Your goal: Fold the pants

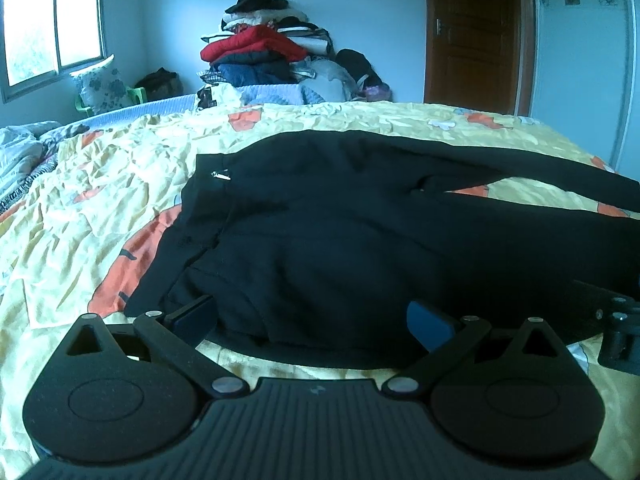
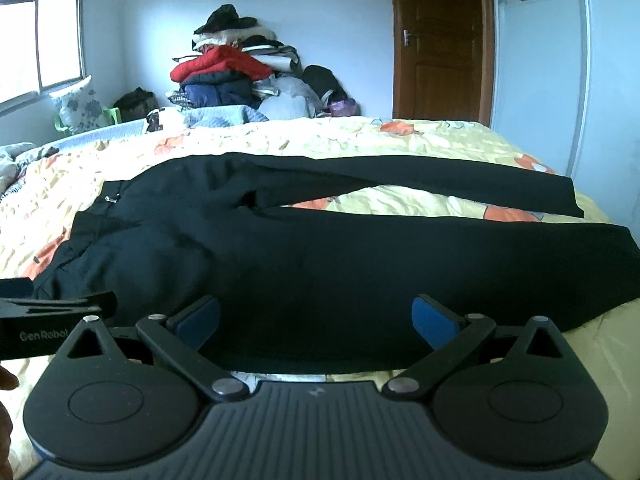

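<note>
Black pants (image 1: pixel 320 240) (image 2: pixel 320 264) lie flat on the yellow flowered bedspread (image 1: pixel 100 200) (image 2: pixel 400 136), waistband to the left, both legs running to the right with a gap between them. My left gripper (image 1: pixel 316 316) is open at the near edge of the pants by the waist and hip; its blue pads (image 1: pixel 430 322) sit on either side of the cloth edge. My right gripper (image 2: pixel 316 316) is open too, at the near edge of the closer leg. The left gripper's body (image 2: pixel 52 320) shows at the left edge of the right wrist view.
A tall heap of clothes (image 1: pixel 260 48) (image 2: pixel 232 72) stands behind the bed's far edge. A brown door (image 1: pixel 476 32) (image 2: pixel 440 40) is at the back right, a window (image 1: pixel 52 24) at the back left. Rumpled bedding (image 1: pixel 20 160) lies at far left.
</note>
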